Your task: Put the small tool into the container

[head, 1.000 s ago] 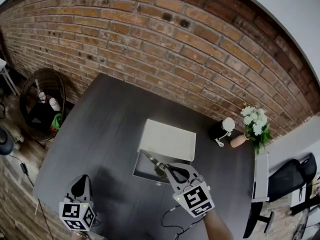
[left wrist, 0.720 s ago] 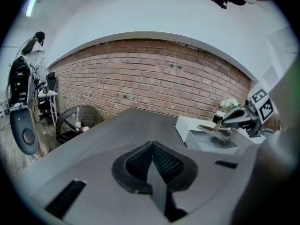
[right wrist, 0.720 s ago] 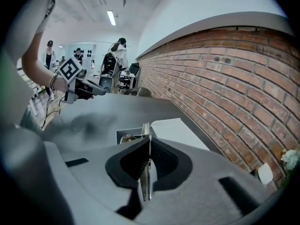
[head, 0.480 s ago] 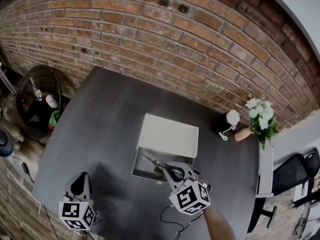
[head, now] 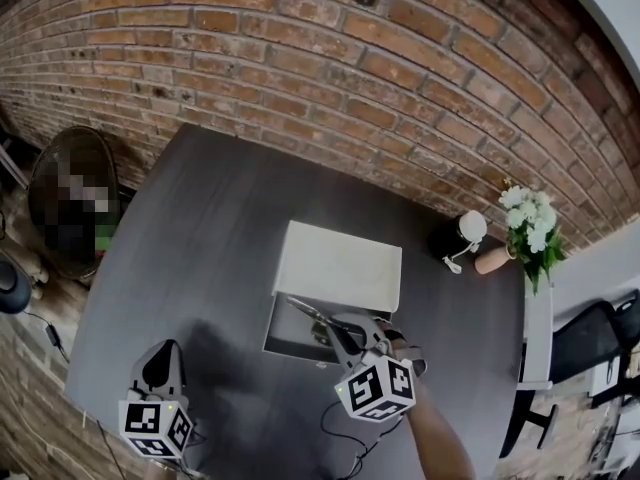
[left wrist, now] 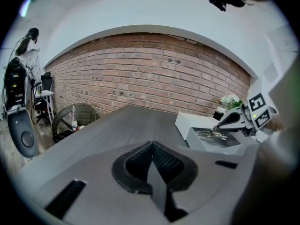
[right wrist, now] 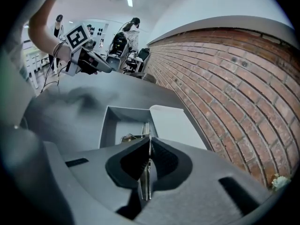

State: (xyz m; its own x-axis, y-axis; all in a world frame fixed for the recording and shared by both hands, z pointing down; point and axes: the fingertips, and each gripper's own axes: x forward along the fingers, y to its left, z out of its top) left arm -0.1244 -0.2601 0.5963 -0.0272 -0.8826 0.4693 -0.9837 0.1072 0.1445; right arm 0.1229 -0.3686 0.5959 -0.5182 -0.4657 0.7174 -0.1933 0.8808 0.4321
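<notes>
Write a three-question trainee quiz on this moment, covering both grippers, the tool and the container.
1. True or false: the right gripper is shut on the small tool.
2. Multiple choice: the tool's tip is
A) over the open container
B) lying on the white lid
C) beside the flowers
3. Fill in: the left gripper has its jaws ___, with nothing between them.

Key: 1 true; 2 A; 3 together.
</notes>
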